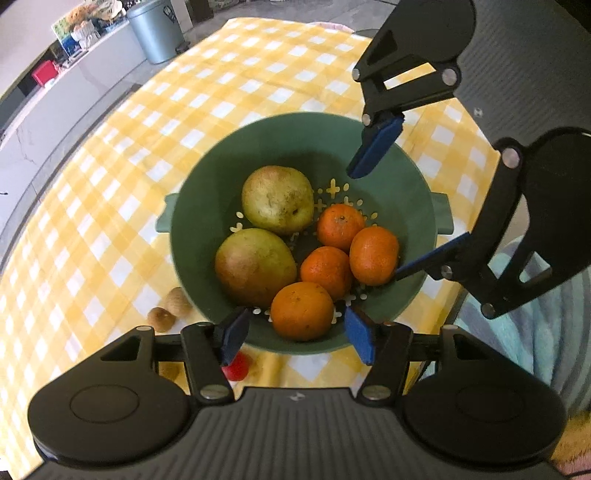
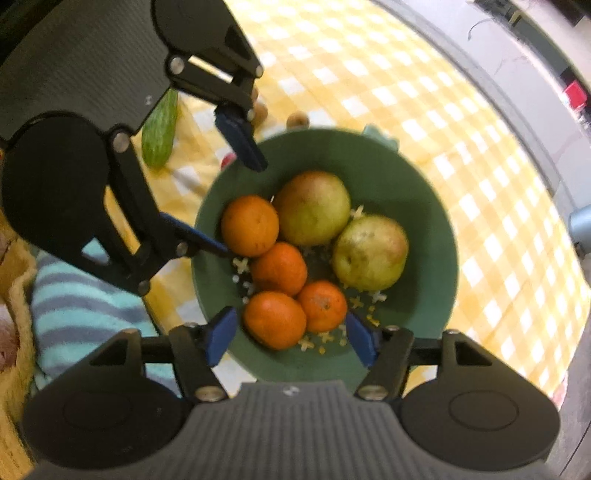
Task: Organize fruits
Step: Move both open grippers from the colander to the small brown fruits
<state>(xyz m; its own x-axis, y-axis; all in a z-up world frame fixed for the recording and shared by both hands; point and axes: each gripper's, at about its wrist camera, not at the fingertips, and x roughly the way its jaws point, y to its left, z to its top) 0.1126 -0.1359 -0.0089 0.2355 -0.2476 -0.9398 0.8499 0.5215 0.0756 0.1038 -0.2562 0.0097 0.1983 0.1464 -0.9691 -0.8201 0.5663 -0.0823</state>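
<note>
A green colander bowl sits on the yellow checked tablecloth and holds two pears and several mandarins. My left gripper is open, hovering above the bowl's near rim with a mandarin between its blue pads, not touching. My right gripper is open over the bowl's right side, near another mandarin. In the right wrist view the bowl shows the same fruit; my right gripper is open over a mandarin, and my left gripper is open at the upper left.
Two small brown fruits and a red fruit lie on the cloth by the bowl. A green cucumber lies beyond it. A striped towel lies at the table edge. A grey bin stands past the table.
</note>
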